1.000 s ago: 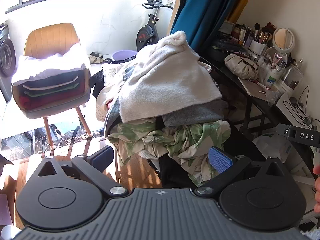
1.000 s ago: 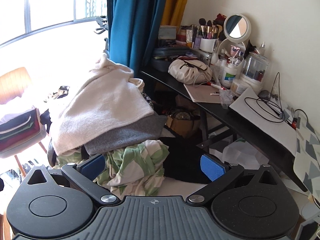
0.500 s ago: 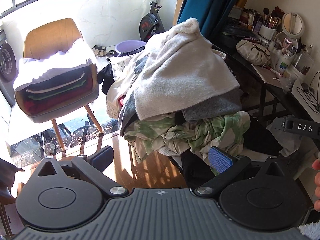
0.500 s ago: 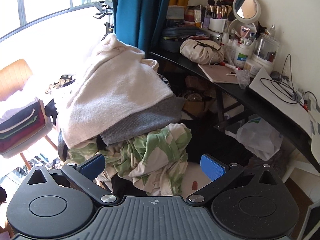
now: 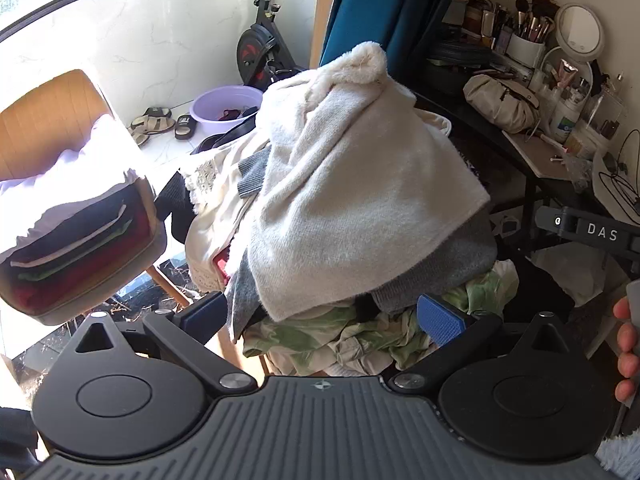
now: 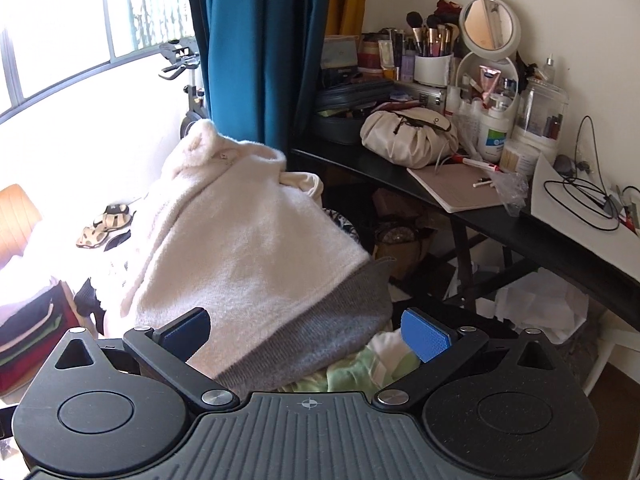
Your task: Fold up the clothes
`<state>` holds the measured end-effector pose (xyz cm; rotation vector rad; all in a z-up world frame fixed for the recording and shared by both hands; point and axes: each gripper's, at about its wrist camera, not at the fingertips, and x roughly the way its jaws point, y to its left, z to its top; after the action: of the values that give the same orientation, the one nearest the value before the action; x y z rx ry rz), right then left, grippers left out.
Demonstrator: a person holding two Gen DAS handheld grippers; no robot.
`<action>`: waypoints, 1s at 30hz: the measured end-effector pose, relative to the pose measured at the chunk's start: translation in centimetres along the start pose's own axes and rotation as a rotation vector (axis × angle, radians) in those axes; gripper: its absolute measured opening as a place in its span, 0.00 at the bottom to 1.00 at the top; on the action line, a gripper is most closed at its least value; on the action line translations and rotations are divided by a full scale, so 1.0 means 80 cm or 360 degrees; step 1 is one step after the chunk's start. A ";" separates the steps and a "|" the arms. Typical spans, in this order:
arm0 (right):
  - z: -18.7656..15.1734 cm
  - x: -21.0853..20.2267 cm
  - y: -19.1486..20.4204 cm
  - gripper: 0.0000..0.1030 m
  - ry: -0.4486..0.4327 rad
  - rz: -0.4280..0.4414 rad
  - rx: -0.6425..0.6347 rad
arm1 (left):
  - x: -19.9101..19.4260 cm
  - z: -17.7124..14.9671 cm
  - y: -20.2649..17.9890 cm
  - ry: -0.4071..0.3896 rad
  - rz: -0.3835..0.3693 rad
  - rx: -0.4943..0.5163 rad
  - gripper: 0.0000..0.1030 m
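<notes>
Clothes (image 5: 360, 200) sit heaped in a tall pile straight ahead of both grippers, near a black desk (image 6: 500, 224). On top lies a cream fleece (image 6: 248, 248); under it a grey knit (image 6: 320, 332), and at the bottom a green-and-white print (image 5: 360, 332). The left gripper (image 5: 320, 316) hangs just short of the heap, jaws spread wide, blue pads bare and holding nothing. The right gripper (image 6: 308, 332) is likewise spread wide, its pads to either side of the grey knit's hem as seen from its own camera — whether they touch the cloth cannot be told.

Writing that can be read: white letters "DAS" on a black bar (image 5: 592, 232) at the right edge of the left view, beside a small round mark. Below it, fingers (image 5: 626, 344) of a hand show at the frame edge. On the desk stands a white pump bottle (image 6: 494, 132) with a blue-green label; its print is too small to read.

To the left a tan chair (image 5: 44, 120) carries a stack (image 5: 76, 252) of folded items — white on top, then dark, green and red layers. Behind the heap are a lilac basin (image 5: 228, 104), sandals (image 5: 152, 124), an exercise bike (image 5: 256, 52) and a teal curtain (image 6: 248, 52). The desk also holds a round mirror (image 6: 488, 24), a cup of brushes (image 6: 432, 60), a cream pouch (image 6: 408, 136), a notebook (image 6: 456, 188) and a looped black cable (image 6: 580, 204).
</notes>
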<state>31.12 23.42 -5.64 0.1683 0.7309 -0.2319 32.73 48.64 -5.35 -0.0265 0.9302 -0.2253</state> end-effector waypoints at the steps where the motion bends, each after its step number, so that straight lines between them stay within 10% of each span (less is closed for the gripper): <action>1: 0.007 0.009 0.003 0.99 0.0008 -0.0005 0.0015 | 0.003 0.009 0.002 -0.0010 -0.0027 0.0005 1.00; 20: 0.079 0.090 0.005 0.99 -0.0072 -0.0200 0.0238 | 0.128 0.150 0.180 -0.0030 -0.0019 -0.0336 1.00; 30: 0.190 0.207 0.140 0.86 -0.0397 -0.0227 -0.0047 | 0.221 0.246 0.318 0.0000 -0.0085 -0.0498 1.00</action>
<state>55.77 28.21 -4.92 0.0570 0.4983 -0.3709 63.22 68.40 -10.57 -0.3405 0.9581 -0.1272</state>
